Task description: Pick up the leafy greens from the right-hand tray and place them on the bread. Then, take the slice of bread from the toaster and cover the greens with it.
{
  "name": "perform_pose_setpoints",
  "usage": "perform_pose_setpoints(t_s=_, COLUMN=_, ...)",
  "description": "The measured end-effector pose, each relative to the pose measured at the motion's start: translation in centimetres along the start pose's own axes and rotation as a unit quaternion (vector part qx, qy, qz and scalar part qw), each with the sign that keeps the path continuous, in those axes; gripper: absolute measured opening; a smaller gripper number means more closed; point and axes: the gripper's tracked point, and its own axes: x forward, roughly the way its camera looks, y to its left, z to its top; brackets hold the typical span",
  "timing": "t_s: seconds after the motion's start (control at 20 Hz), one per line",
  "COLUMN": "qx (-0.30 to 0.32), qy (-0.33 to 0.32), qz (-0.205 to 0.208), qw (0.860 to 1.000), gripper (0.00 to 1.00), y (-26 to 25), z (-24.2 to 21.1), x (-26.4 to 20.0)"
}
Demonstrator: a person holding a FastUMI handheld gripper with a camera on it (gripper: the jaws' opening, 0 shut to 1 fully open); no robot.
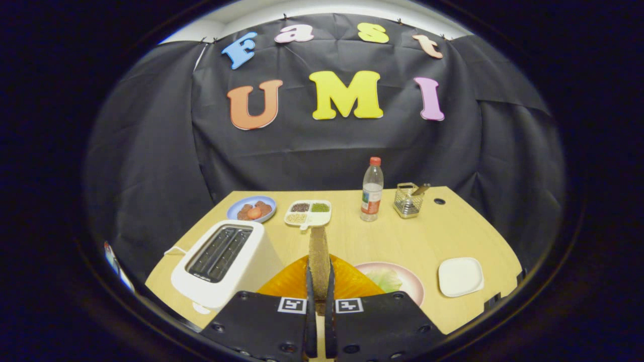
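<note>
Gripper view: gripper (319,294) closed on bread slice (319,254), held edge-on above orange plate (352,284), toaster (224,261) alongside. Greens (385,278) on pink plate (410,281) just beyond. Advice: lay slice flat, centred, release low.

You're in a staged recording booth, black cloth wall (322,146) draped behind, wooden table (352,241) laid like a kitchen; toaster (221,261), water bottle (372,190), food plates

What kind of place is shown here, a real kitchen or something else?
Probably a staged booth set up like a breakfast table, not a real kitchen: black cloth wall, wooden table with a toaster, and the claw shut on a bread slice.
</note>
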Motion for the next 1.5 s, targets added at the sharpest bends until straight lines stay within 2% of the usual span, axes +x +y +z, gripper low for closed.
perform_pose_setpoints(t_s=0.15, qx=0.003, qy=0.015, qz=0.000, qw=1.000, gripper=0.06, y=-1.4, z=-2.1, x=1.2)
perform_pose_setpoints(t_s=0.35, qx=0.033, qy=0.042, qz=0.023, qw=0.998, gripper=0.06, y=-2.9, z=-4.3, x=2.8)
perform_pose_setpoints(t_s=0.7, qx=0.077, qy=0.047, qz=0.070, qw=0.994, gripper=0.06, y=-7.1, z=-5.3, x=4.3)
perform_pose_setpoints(t_s=1.0, qx=0.121, qy=0.065, qz=0.085, qw=0.987, gripper=0.08, y=-10.2, z=-7.6, x=6.3)
perform_pose_setpoints(t_s=1.05, qx=0.128, qy=0.069, qz=0.082, qw=0.986, gripper=0.12, y=-10.8, z=-8.0, x=6.5)
perform_pose_setpoints(t_s=1.15, qx=0.137, qy=0.070, qz=0.079, qw=0.985, gripper=0.12, y=-11.4, z=-8.4, x=7.0)
perform_pose_setpoints(t_s=1.2, qx=0.138, qy=0.070, qz=0.078, qw=0.985, gripper=0.20, y=-11.7, z=-8.7, x=7.1)
perform_pose_setpoints(t_s=1.3, qx=0.132, qy=0.069, qz=0.070, qw=0.986, gripper=0.20, y=-12.4, z=-9.2, x=7.1)
perform_pose_setpoints(t_s=1.4, qx=0.125, qy=0.058, qz=0.049, qw=0.989, gripper=0.33, y=-13.5, z=-9.4, x=7.4)
perform_pose_setpoints(t_s=1.5, qx=0.105, qy=0.049, qz=0.009, qw=0.993, gripper=0.45, y=-15.2, z=-10.1, x=7.7)
